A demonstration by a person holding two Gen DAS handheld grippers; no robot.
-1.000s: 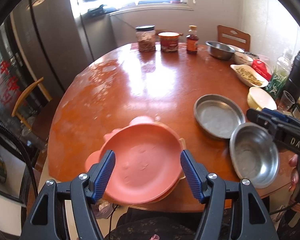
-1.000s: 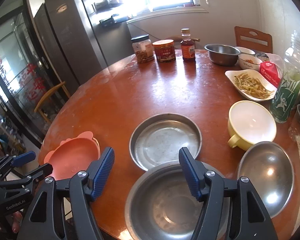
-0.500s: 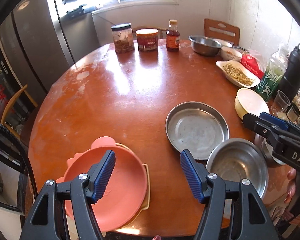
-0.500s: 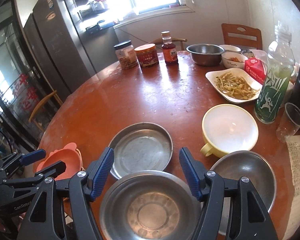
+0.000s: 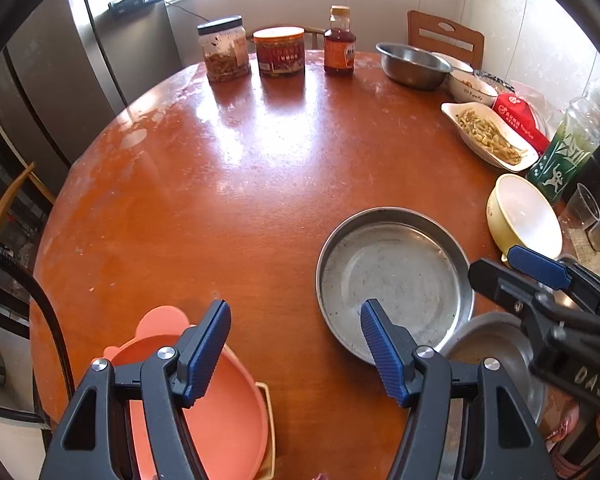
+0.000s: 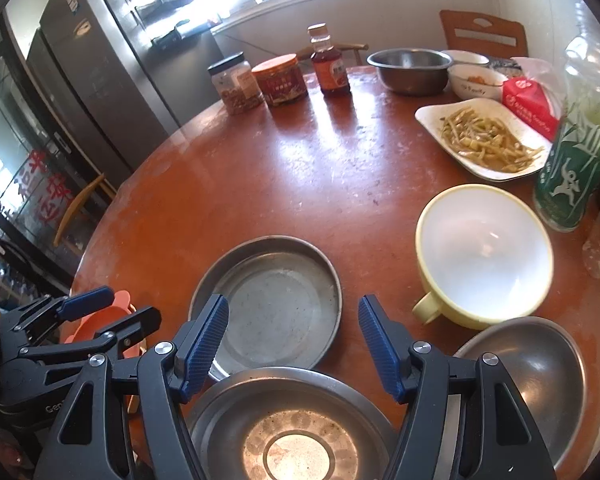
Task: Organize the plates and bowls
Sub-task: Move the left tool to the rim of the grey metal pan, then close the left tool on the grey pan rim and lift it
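A pink plate (image 5: 224, 420) on a beige tray lies at the table's near left edge, under the left finger of my left gripper (image 5: 296, 350). That gripper is open and empty, over bare wood between the plate and a flat steel pan (image 5: 396, 280). My right gripper (image 6: 294, 344) is open and empty too, above a steel bowl (image 6: 292, 432), with the steel pan (image 6: 280, 304) just beyond. A second steel bowl (image 6: 540, 376) and a yellow handled bowl (image 6: 484, 248) sit to the right. The left gripper (image 6: 116, 312) shows by the pink plate (image 6: 96, 318).
At the far side of the round wooden table (image 5: 260, 152) stand two jars (image 5: 280, 52), a sauce bottle (image 5: 339, 42) and another steel bowl (image 5: 414, 64). On the right are a dish of food (image 6: 488, 140), a red packet, a green bottle (image 6: 580, 152) and a glass.
My left gripper has moved right, off the pink plate that lay between its fingers, toward the steel pan. My right gripper has shifted right and lower over the steel bowl.
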